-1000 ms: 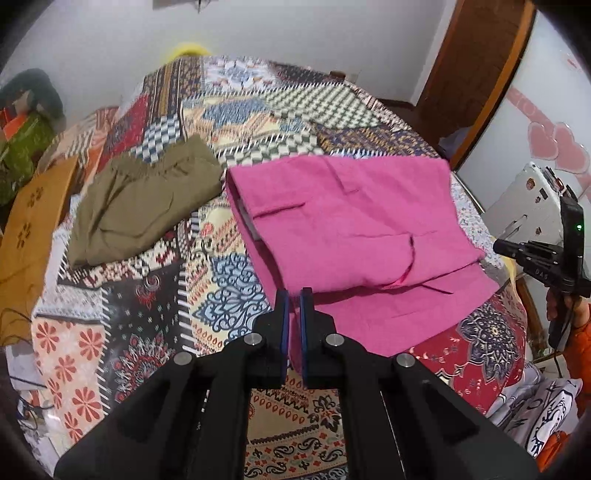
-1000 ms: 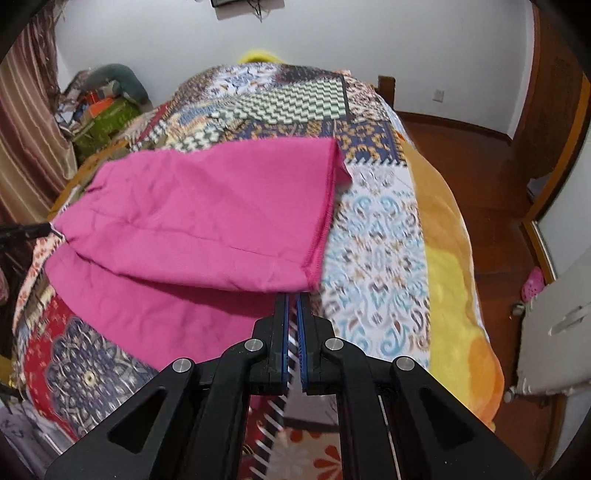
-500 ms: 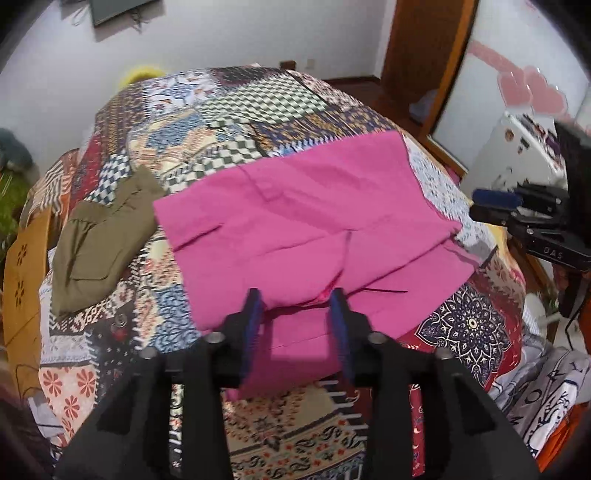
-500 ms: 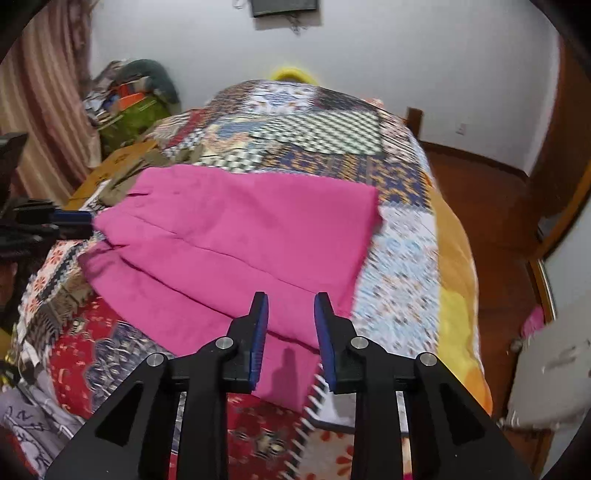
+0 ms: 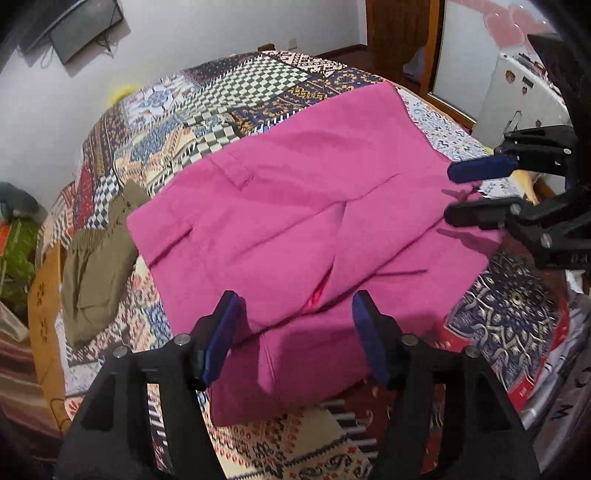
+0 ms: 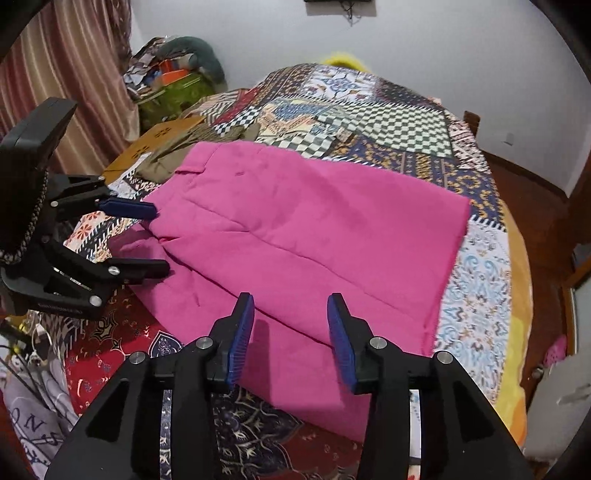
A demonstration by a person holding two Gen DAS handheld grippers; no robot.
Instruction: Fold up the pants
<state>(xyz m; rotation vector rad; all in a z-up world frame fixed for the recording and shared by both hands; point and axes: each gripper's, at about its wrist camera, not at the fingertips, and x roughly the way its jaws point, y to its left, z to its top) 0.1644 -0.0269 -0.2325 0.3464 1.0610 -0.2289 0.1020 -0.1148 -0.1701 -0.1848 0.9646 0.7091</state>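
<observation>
From the left wrist, the left claw [image 5: 295, 325] gapes wide, released, above the pink pants [image 5: 295, 214] folded near the bed's [image 5: 258, 85] foot edge; a second ago it was clenched. From the right wrist, the right claw [image 6: 291, 328] is likewise spread, holding nothing, clenched before.

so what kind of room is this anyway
Most likely a bedroom in a home. The pink pants lie on a bed covered with a patchwork quilt, a curtain hangs on one side, and a wall-mounted TV faces the bed above a wooden floor.
</observation>
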